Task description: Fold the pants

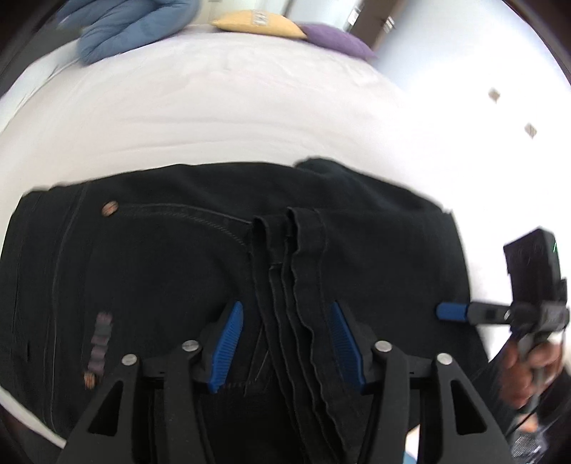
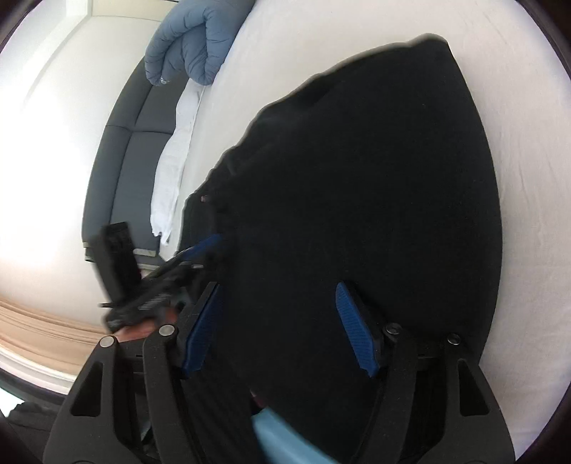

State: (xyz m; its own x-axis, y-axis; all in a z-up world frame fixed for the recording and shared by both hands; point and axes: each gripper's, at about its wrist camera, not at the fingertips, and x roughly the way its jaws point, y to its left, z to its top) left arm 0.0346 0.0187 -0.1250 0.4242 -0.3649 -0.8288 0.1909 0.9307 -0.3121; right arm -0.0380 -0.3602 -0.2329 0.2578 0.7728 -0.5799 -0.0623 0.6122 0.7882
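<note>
Black jeans (image 1: 160, 267) lie folded on the white bed (image 1: 214, 107), with a copper rivet (image 1: 109, 207) showing near the pocket seam. Several stacked cloth edges (image 1: 303, 267) run between the blue pads of my left gripper (image 1: 285, 306); its jaws stand apart and do not press the cloth. My right gripper (image 1: 451, 311) reaches in at the pants' right edge, held by a hand (image 1: 528, 371). In the right wrist view the jeans (image 2: 357, 178) are a dark mass, my right gripper (image 2: 277, 287) is open over them, and my left gripper (image 2: 205, 244) sits blurred at the left.
A blue duvet (image 1: 125, 25) (image 2: 192, 43) is bunched at the far end of the bed. A yellow pillow (image 1: 257, 23) and a purple pillow (image 1: 335, 37) lie beside it. A grey padded bed frame (image 2: 142, 142) borders the mattress, with the sheet's edge (image 2: 171, 171) hanging over it.
</note>
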